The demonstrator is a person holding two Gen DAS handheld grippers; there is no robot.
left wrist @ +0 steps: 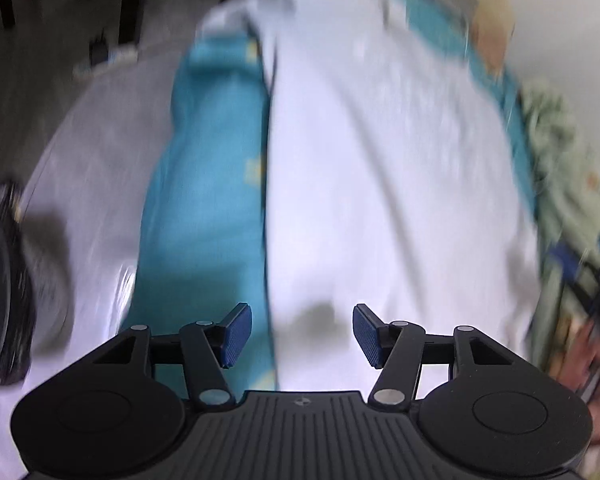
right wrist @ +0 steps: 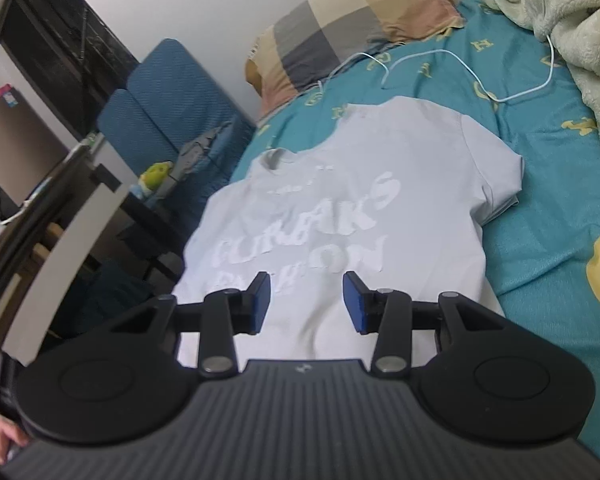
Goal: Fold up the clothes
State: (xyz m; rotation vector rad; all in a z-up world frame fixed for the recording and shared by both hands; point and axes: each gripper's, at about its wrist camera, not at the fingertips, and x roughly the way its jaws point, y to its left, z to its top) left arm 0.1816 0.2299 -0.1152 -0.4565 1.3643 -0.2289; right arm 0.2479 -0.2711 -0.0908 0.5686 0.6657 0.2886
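A pale grey-white T-shirt [right wrist: 340, 200] with white raised lettering lies flat on a teal bed sheet [right wrist: 540, 208], neck toward the pillow. One sleeve sticks out to the right. My right gripper [right wrist: 306, 304] is open and empty, just above the shirt's lower hem. In the blurred left wrist view the same shirt [left wrist: 380, 160] fills the middle, its straight edge running along the teal sheet [left wrist: 204, 200]. My left gripper [left wrist: 302, 336] is open and empty above that edge near the hem.
A checked pillow [right wrist: 340, 28] lies at the bed's head. A white cable [right wrist: 440, 64] snakes over the sheet beyond the shirt. A green fleece blanket [right wrist: 572, 20] is heaped at the right. A blue folded chair [right wrist: 168, 112] and dark furniture [right wrist: 60, 60] stand left of the bed.
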